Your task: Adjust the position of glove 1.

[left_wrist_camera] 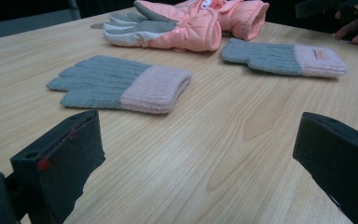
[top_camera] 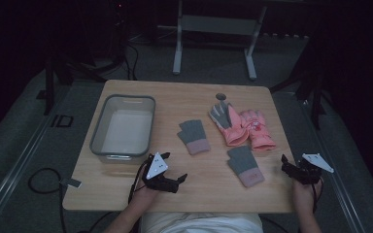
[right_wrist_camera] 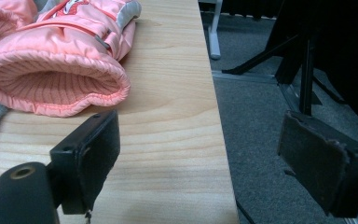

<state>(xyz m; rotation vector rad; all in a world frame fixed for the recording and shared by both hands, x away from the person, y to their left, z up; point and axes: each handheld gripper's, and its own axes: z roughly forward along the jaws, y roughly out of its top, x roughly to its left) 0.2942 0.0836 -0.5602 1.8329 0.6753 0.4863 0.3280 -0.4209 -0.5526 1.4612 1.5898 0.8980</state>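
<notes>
Two grey knit gloves with pink cuffs lie flat on the wooden table (top_camera: 126, 189), one near the middle (top_camera: 194, 136) (left_wrist_camera: 121, 86) and one nearer the right front (top_camera: 245, 166) (left_wrist_camera: 284, 58). Behind them lies a pair of pink padded gloves (top_camera: 243, 127) (left_wrist_camera: 177, 28), whose open cuff (right_wrist_camera: 51, 79) is close in the right gripper view. My left gripper (top_camera: 174, 167) (left_wrist_camera: 196, 140) hovers low over the front of the table, open and holding nothing, pointing toward the knit gloves. My right gripper (top_camera: 291, 165) (right_wrist_camera: 200, 140) is open and straddles the table's right edge.
A grey plastic bin (top_camera: 99, 131) with a pale bottom stands on the left half of the table. A round hole (top_camera: 220, 96) sits near the far edge. Beyond the table are dark stands and a white frame's legs (top_camera: 177, 48). Carpeted floor (right_wrist_camera: 261, 140) drops off at the right.
</notes>
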